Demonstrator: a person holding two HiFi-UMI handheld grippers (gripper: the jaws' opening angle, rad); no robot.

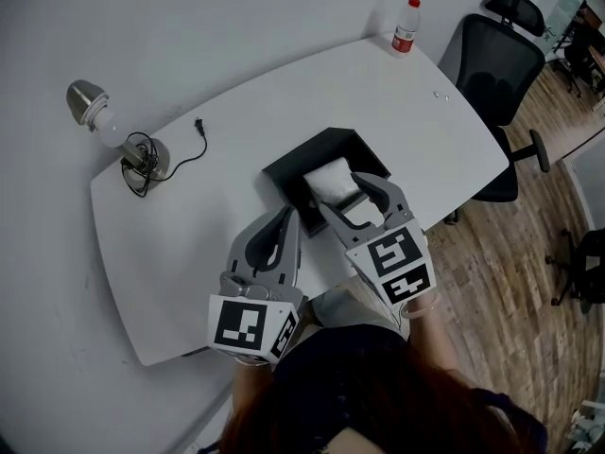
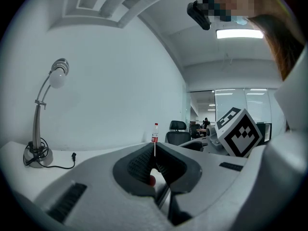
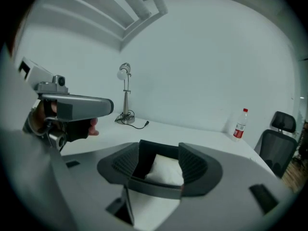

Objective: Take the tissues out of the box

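Note:
A black open box [image 1: 321, 154] stands on the white table [image 1: 189, 225], with a white pack of tissues [image 1: 331, 180] inside it. My right gripper [image 1: 340, 193] hovers over the box's near side, tilted down, its jaws open. In the right gripper view the tissues [image 3: 166, 171] and the box's dark wall [image 3: 147, 153] show in the gap of that gripper [image 3: 161, 160], and I cannot see the pads pressing on them. My left gripper [image 1: 288, 216] is held level just left of the box, shut with nothing in it [image 2: 154, 160].
A desk lamp [image 1: 104, 121] with a loose cable and plug [image 1: 198, 126] stands at the table's far left. A red-labelled bottle [image 1: 406, 26] sits at the far right corner. A black office chair [image 1: 496, 64] stands beyond the right edge on the wooden floor.

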